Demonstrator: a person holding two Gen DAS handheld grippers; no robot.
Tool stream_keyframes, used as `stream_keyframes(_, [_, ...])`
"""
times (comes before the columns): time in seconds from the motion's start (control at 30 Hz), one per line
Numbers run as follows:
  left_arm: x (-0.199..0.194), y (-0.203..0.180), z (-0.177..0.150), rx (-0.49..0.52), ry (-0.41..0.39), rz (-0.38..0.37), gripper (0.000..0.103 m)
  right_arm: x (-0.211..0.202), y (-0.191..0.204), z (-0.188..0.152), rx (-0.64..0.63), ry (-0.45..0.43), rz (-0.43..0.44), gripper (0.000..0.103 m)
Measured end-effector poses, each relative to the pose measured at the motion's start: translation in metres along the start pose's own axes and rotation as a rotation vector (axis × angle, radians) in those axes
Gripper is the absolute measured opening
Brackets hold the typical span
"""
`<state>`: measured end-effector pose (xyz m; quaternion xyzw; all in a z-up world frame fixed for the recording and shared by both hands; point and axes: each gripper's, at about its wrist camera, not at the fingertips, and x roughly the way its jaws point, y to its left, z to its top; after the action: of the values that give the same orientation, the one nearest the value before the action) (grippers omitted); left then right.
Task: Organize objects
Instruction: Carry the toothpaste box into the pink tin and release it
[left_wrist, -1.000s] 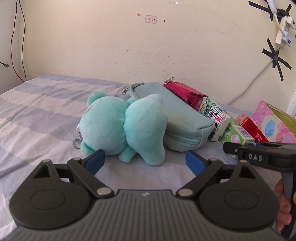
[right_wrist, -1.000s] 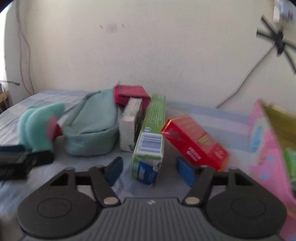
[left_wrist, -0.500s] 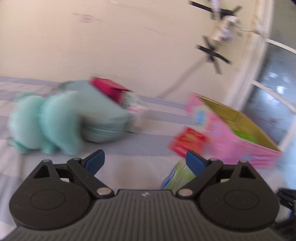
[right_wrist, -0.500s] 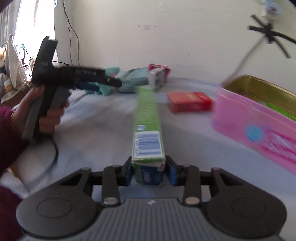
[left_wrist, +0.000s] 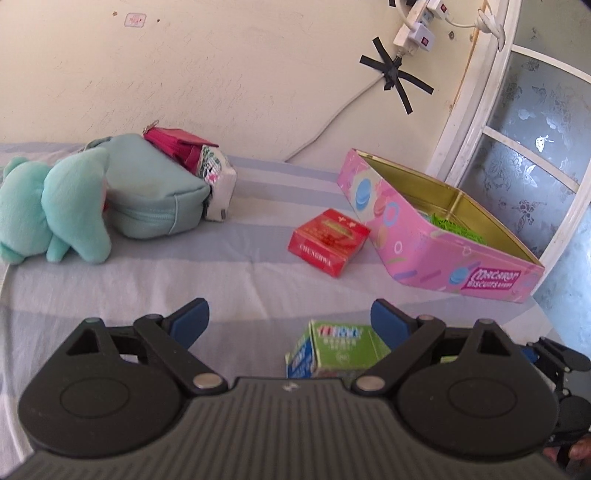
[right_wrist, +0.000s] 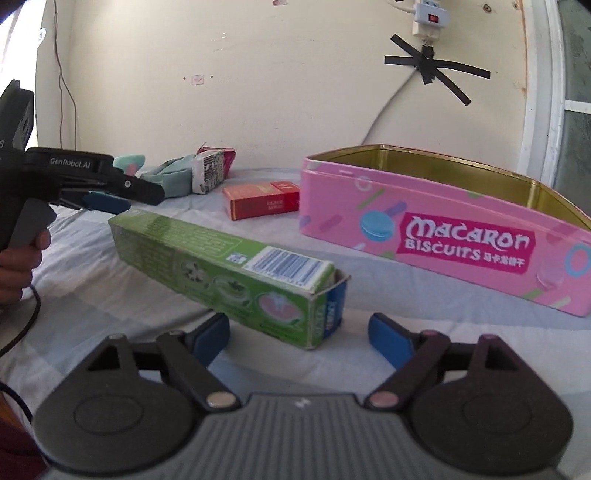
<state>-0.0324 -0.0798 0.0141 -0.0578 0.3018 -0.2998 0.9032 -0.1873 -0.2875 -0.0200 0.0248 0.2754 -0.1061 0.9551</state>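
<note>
My right gripper (right_wrist: 299, 332): spread wide, blue pads apart, gripping nothing; the green toothpaste box (right_wrist: 229, 269) lies on the bed sheet (right_wrist: 92, 280) with its near end just ahead of the gap, touching neither pad as far as I can see.
My left gripper (left_wrist: 290, 317): also spread wide and empty, hovering over the sheet; the same green box (left_wrist: 340, 347) shows between its fingers, below them.
Changed since half a second ago: my right pads were then clamped on the end of the green box and carrying it; now they have let go and it rests flat, slanting away to the left.
Pink macaron tin (right_wrist: 443, 229): open, right of the green box, well apart from it; a green packet (left_wrist: 454, 227) sits inside.
Red box (left_wrist: 328, 236): on the sheet just beside the tin's left end.
Back pile: teal plush toy (left_wrist: 51, 206), teal pouch (left_wrist: 155, 192), pink wallet (left_wrist: 177, 142) and a white patterned pack (left_wrist: 219, 184) bunched together near the wall.
Hard to make out: the green box's far end is partly crossed by my left gripper in the right view; the tin's other contents are hidden by its wall.
</note>
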Motion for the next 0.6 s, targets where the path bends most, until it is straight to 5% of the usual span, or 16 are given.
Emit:
stream_keyframes(0.2, [0.006, -0.014, -0.006, 0.019, 0.043, -0.073, 0.095, 0.006, 0.006, 0.007, -0.016, 0.012, 0.024, 0.085])
stream_keyframes(0.27, [0.013, -0.019, -0.009, -0.004, 0.082, -0.148, 0.095, 0.011, 0.013, 0.01, -0.037, 0.023, 0.035, 0.079])
stream_keyframes(0.37, [0.009, -0.038, -0.007, 0.068, 0.036, -0.097, 0.095, 0.016, 0.023, 0.015, -0.059, 0.018, 0.018, 0.073])
stream_keyframes(0.6, [0.006, -0.069, 0.041, 0.08, -0.073, -0.147, 0.094, 0.001, 0.014, 0.036, -0.091, -0.094, -0.068, 0.072])
